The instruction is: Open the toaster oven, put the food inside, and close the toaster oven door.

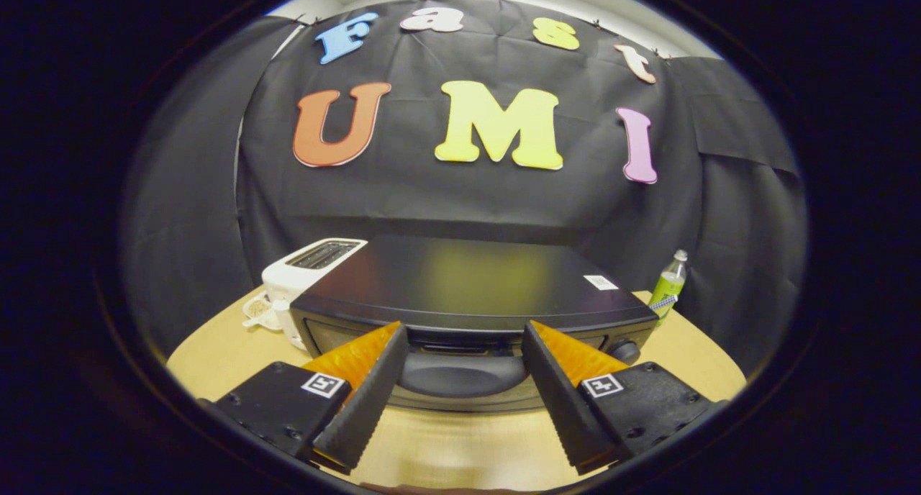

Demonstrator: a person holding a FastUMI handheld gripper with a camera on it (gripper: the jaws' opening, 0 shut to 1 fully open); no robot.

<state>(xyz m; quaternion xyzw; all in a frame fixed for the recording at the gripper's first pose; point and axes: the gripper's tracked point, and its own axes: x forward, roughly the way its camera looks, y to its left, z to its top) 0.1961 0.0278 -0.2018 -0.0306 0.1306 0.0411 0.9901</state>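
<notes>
A black toaster oven (468, 283) stands on the wooden table (691, 351), seen from above its front edge. Its door looks shut, with the curved handle (460, 373) just below the top edge. My gripper (464, 337) hovers open right in front of the oven, its two fingertips on either side of the handle area and close to the door's upper edge. Nothing is held between the fingers (374, 387). A knob (624, 351) sits at the oven's front right corner.
A white slot toaster (306, 268) stands at the oven's left, with a small dish (257, 309) of something pale beside it. A green plastic bottle (668, 286) stands behind the oven's right corner. Black cloth walls close the booth behind.
</notes>
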